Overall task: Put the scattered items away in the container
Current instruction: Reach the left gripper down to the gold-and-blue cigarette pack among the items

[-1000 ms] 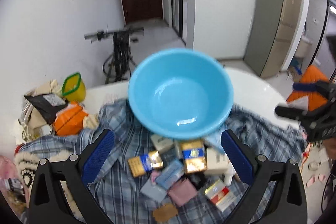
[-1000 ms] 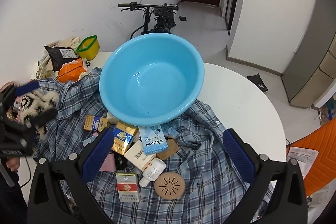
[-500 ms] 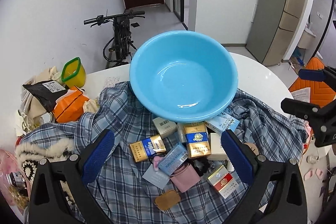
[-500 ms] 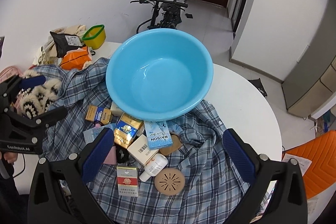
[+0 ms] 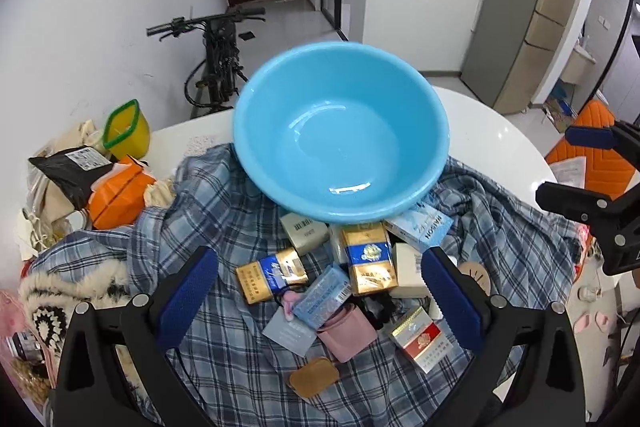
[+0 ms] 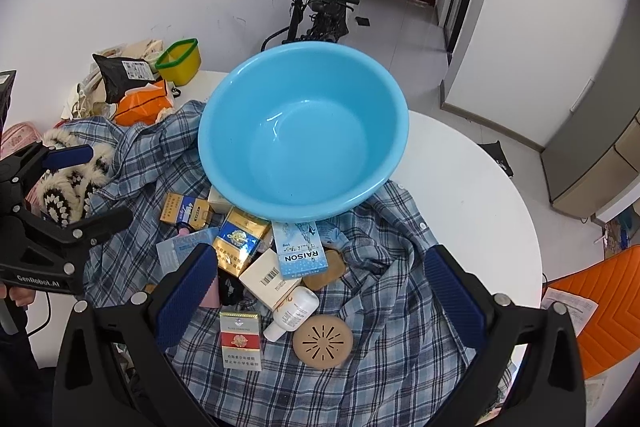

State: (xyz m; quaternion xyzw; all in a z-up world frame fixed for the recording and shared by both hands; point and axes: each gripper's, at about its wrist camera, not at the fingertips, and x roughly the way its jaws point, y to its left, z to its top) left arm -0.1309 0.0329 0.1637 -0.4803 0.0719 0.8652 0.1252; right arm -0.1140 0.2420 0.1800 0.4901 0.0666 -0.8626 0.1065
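Observation:
An empty blue basin (image 5: 340, 131) (image 6: 302, 131) stands on a plaid shirt (image 5: 224, 219) (image 6: 384, 307) on a round white table. In front of it lies a heap of small items: gold-and-blue packs (image 5: 370, 259) (image 6: 240, 243), a light blue RAISON box (image 6: 298, 247), a red-and-white pack (image 6: 241, 341), a white bottle (image 6: 292, 311), a round tan disc (image 6: 322, 341), a pink pouch (image 5: 348, 333). My left gripper (image 5: 318, 303) is open and empty above the heap. My right gripper (image 6: 320, 291) is open and empty above it from the other side.
At the table's left side lie a yellow tub with green rim (image 5: 126, 129) (image 6: 180, 61), an orange pack (image 5: 120, 197), a black bag (image 5: 72, 167) and a knitted furry item (image 6: 70, 179). A bicycle (image 6: 316, 15) stands behind the table. An orange chair (image 6: 592, 303) is right.
Both grippers have risen and tilted down over the heap, so basin and items show lower and more from above. Nothing was grasped or moved.

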